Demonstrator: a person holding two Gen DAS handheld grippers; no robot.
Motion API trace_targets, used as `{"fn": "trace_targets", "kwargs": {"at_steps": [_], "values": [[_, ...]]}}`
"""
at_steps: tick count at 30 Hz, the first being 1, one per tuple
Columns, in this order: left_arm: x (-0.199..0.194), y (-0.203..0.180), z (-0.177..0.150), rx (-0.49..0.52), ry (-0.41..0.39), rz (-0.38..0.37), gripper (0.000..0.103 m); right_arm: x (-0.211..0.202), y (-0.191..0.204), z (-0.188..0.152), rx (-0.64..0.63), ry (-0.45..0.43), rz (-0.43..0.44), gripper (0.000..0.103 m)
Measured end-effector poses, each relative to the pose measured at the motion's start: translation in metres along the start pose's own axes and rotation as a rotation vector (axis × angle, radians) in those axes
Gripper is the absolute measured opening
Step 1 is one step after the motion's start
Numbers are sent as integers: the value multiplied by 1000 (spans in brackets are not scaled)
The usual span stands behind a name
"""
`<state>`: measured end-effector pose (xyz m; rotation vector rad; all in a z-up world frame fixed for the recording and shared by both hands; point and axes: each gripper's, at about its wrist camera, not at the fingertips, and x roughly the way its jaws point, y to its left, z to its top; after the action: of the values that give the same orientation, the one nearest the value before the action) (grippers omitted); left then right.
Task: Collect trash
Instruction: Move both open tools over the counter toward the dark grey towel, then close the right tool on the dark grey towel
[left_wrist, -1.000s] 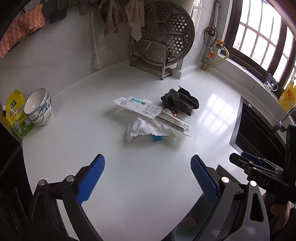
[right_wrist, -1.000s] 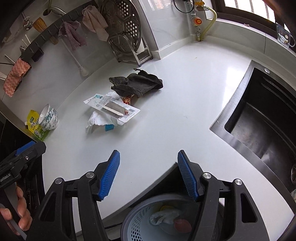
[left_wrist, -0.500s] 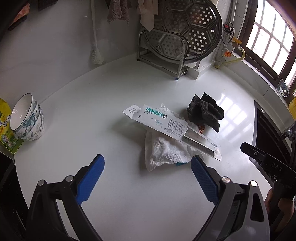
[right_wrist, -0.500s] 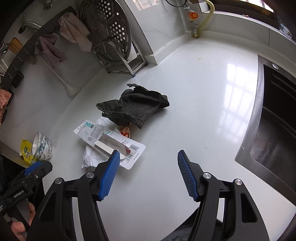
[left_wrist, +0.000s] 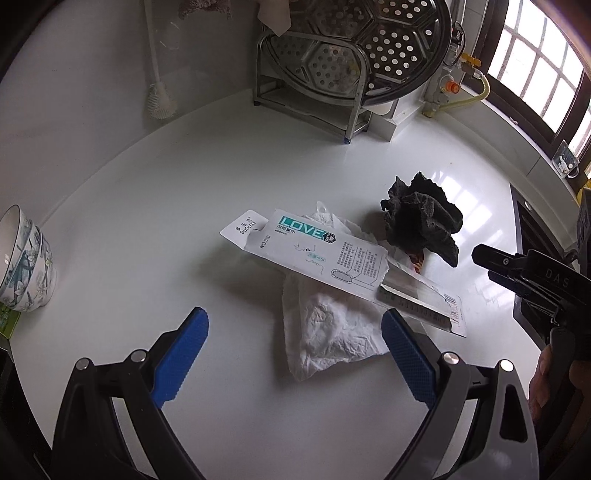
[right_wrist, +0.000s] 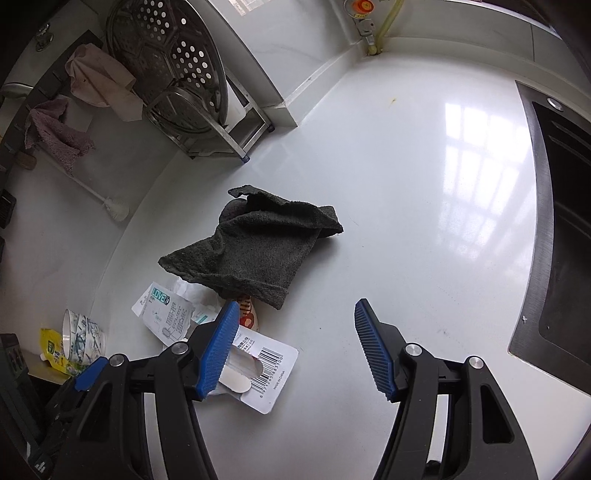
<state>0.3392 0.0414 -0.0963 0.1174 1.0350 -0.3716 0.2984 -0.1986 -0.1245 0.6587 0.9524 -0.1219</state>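
The trash lies in a small heap near the middle of the white counter (left_wrist: 155, 229): a long torn package card (left_wrist: 325, 258) resting across a crumpled white tissue (left_wrist: 328, 332), with a dark cloth (right_wrist: 255, 247) bunched just behind them and a scrap of red-printed wrapper (right_wrist: 246, 314) tucked under the cloth's edge. Both tools stand wide with nothing between the blue pads; the left hand-held gripper (left_wrist: 295, 350) hangs over the tissue's near corner, while the right hand-held gripper (right_wrist: 295, 347) sits above the barcode end of the card. The step in hand looks like an approach for the first pick. A good way would be to let the left tool come down around a raised fold of the tissue rather than the flat sheet, and to have the right tool take the card by its lifted edge, since a flat card on a smooth top will slide away from a pinch. The cloth may not be trash at all, so it is better left alone. No bin shows in either view. How much wrapper is hidden under the cloth cannot be told, and the left pad of the right tool covers part of the card.
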Motion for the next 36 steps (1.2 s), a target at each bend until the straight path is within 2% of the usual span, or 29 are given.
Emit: {"fn": "trace_targets", "kwargs": {"at_steps": [3, 19, 22, 23, 24, 31, 32, 36], "values": [[4, 3, 0, 3, 4, -1, 93, 10, -3, 8, 59, 16, 39, 62], [14, 16, 2, -21, 21, -1, 93, 52, -9, 32, 174, 87, 79, 62], [15, 15, 4, -20, 18, 0, 93, 55, -6, 33, 165, 87, 80, 62], [15, 15, 4, -21, 18, 0, 93, 56, -5, 34, 158, 84, 81, 57], [16, 14, 5, -23, 17, -2, 93, 57, -3, 34, 152, 86, 87, 49], [22, 11, 11, -35, 12, -4, 93, 51, 4, 35, 111, 67, 97, 28], [23, 10, 12, -36, 14, -5, 93, 49, 5, 35, 105, 61, 99, 22], [29, 8, 16, -39, 20, -10, 93, 41, 4, 35, 94, 32, 102, 15]]}}
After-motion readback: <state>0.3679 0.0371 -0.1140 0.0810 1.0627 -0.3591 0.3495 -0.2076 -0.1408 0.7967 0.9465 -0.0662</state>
